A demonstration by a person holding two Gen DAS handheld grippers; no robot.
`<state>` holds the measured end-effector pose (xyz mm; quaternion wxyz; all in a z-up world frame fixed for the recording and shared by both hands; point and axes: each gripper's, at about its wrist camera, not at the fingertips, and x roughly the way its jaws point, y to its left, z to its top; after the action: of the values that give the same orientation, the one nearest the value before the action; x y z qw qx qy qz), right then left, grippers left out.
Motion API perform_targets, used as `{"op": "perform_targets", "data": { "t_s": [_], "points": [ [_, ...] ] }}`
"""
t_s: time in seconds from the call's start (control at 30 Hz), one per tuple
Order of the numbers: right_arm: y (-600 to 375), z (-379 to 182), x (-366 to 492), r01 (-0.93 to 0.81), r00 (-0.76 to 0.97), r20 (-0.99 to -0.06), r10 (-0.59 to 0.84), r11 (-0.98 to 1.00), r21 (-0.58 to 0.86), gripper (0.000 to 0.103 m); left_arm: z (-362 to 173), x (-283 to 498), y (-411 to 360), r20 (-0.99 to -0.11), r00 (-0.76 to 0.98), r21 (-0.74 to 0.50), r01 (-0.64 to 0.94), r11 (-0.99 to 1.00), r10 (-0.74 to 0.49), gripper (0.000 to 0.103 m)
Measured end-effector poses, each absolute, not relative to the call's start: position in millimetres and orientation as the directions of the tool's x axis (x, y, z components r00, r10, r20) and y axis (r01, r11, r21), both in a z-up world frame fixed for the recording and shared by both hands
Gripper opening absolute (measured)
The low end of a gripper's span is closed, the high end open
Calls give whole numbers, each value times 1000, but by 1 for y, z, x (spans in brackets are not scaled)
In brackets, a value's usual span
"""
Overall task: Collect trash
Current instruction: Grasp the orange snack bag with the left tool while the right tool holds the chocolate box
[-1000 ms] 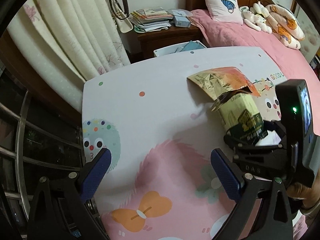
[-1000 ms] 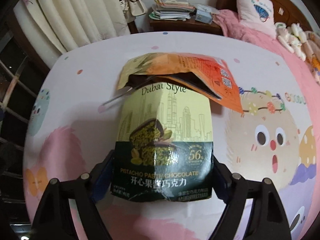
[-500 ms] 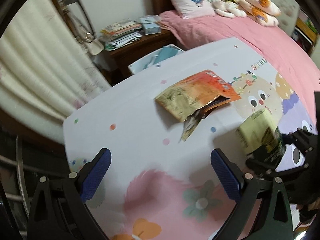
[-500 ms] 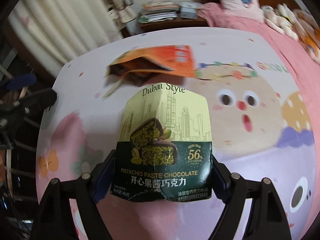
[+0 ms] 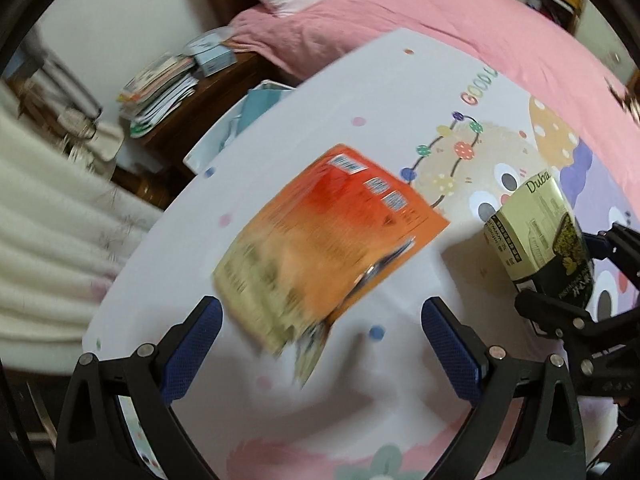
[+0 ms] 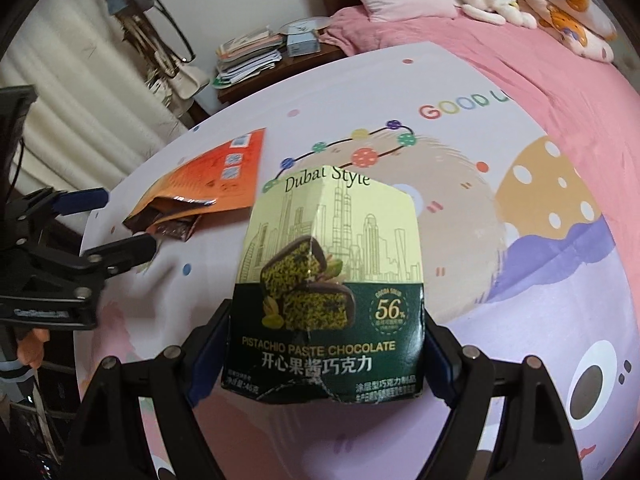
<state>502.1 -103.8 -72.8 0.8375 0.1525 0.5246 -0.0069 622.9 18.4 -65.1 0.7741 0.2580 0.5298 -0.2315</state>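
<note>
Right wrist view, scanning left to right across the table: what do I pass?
left gripper → orange snack bag → pistachio chocolate box, held in the right gripper.

A matt printed cloth [image 6: 500, 128] covers the desk. The chocolate box [image 6: 332, 280] is creased paperboard with a slight sheen. The orange pouch [image 5: 332, 232] looks like glossy plastic film, its torn mouth showing shiny foil lining. Both grippers are matt black plastic with textured blue pads [image 5: 450, 354]. The bed blanket [image 6: 500, 44] is soft pink fleece.
</note>
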Motion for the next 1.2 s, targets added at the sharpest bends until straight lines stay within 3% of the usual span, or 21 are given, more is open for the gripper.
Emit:
{"op": "perform_targets", "data": {
  "t_s": [0.37,0.53,0.63,0.77,0.9,1.07,1.2],
  "points": [
    [-122,-75,504,194,477,-865,159,940,280,83,-97,639,-27,-923,385,277,646,711,9,99],
    [-125,-79,502,195,488,-856,170,935,297,83,-102,655,-26,-930,368,255,635,729,5,98],
    [-125,-80,499,192,496,-851,173,934,301,83,-100,662,-24,-946,324,193,631,752,-29,86],
    [-126,-80,497,191,498,-848,184,930,314,83,-99,673,-21,-956,289,140,621,771,-59,55],
    [-128,-79,493,187,495,-848,190,930,317,83,-95,679,-15,-958,276,105,607,788,-85,33],
    [-129,-76,486,186,497,-846,193,929,321,83,-84,671,-9,-957,269,68,580,812,-112,20],
    [-129,-70,478,172,502,-842,201,930,324,83,-73,647,-3,-960,244,24,566,824,-139,19]
  ]
}}
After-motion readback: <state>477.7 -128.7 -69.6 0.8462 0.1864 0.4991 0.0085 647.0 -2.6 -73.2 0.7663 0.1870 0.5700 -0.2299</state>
